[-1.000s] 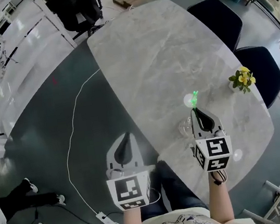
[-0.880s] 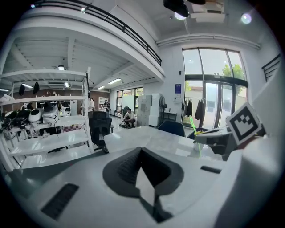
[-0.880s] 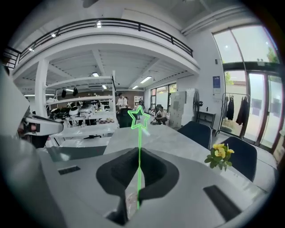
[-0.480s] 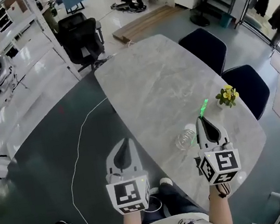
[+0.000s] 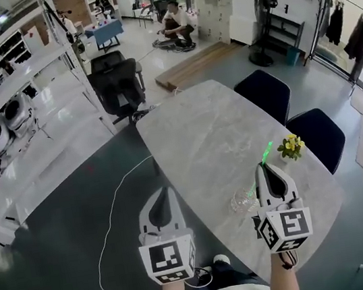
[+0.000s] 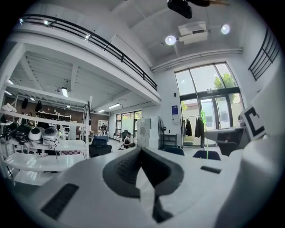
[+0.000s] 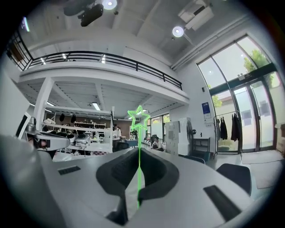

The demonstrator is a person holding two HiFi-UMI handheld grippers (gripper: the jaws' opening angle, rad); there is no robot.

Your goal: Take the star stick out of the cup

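Over the last second the head view has tilted up to take in more of the room, while the right tongs (image 7: 138, 151) keep their jaws pressed together on the thin shaft of the green star stick (image 7: 139, 119), its star head standing up past the tips. Just left of them the clear cup (image 5: 243, 199) sits on the grey desk (image 5: 206, 130), with the stick outside it. Off the desk edge, over the dark floor (image 5: 81, 245), the left tongs (image 5: 162, 193) are pinched together on nothing.

Right gripper (image 5: 265, 166) jaws clamp the star stick (image 7: 139, 147); left gripper (image 5: 163, 191) jaws seemingly closed, empty.
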